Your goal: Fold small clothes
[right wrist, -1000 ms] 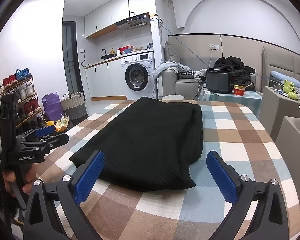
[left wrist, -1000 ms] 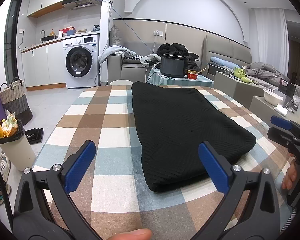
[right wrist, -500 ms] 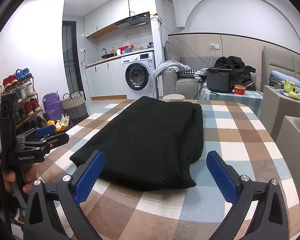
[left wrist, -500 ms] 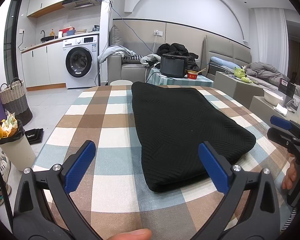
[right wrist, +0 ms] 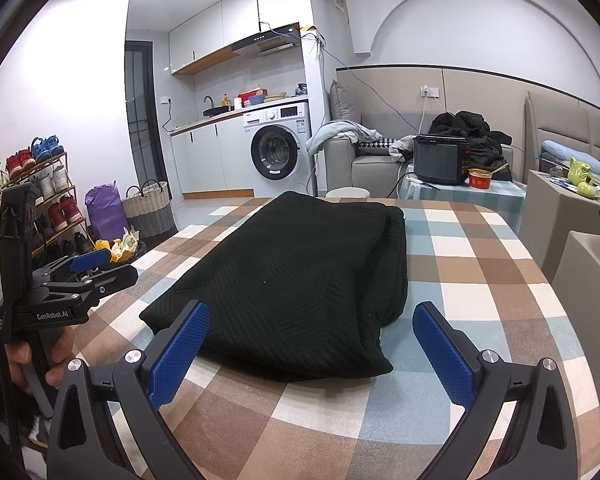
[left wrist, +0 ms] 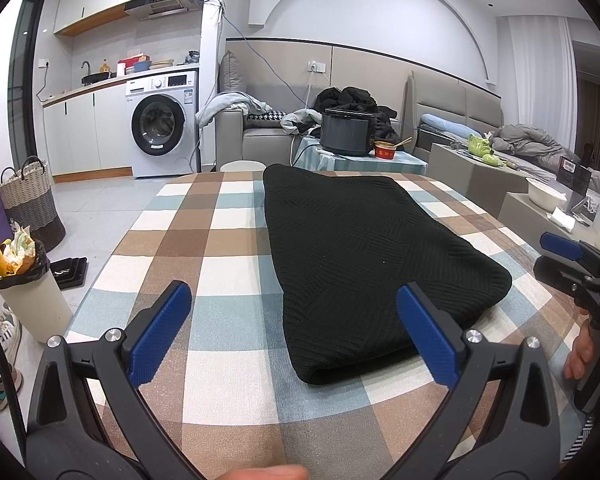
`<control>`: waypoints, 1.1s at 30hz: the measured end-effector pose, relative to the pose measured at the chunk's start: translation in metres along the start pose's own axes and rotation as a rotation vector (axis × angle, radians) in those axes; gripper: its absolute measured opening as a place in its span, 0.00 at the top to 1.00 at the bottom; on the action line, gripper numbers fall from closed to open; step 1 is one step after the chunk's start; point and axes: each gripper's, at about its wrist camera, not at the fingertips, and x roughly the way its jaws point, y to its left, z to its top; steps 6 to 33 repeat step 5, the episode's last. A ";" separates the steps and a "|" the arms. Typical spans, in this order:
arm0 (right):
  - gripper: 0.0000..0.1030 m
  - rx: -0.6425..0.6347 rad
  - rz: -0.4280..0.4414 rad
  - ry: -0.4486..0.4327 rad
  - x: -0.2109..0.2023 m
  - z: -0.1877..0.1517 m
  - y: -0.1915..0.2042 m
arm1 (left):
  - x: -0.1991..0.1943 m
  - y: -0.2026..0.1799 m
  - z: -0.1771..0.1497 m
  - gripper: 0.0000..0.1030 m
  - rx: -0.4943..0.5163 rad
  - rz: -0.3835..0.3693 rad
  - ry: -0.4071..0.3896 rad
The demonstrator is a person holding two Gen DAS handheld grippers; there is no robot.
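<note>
— Where are your tongs?

— My left gripper (left wrist: 292, 328) is spread wide, blue pads (left wrist: 160, 332) apart, nothing between them; it hangs above the checked tablecloth (left wrist: 228, 256) just short of the near end of the black knit garment (left wrist: 364, 248). My right gripper (right wrist: 312, 344) is splayed just as wide and empty too, its left pad overlapping the garment's near edge in my view. Whether it touches the cloth I can't tell from this angle.

— And the garment itself?

— Folded into a long block lying flat down the table's middle, a thick doubled edge along its right side.

— Room to move?

— Bare cloth on both long sides, broader on the left. Past the table's left edge stands a bin (left wrist: 24, 292); a low cabinet (right wrist: 580, 272) sits near the right edge.
</note>
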 end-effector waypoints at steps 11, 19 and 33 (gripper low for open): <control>0.00 -0.001 0.000 0.000 0.000 0.000 0.000 | 0.000 0.000 0.000 0.01 0.001 0.001 -0.001; 0.00 -0.001 0.000 0.000 0.000 0.000 0.000 | 0.000 0.000 0.000 0.01 0.001 0.001 -0.001; 0.00 -0.001 0.000 0.000 0.000 0.000 0.000 | 0.000 0.000 0.000 0.01 0.001 0.001 -0.001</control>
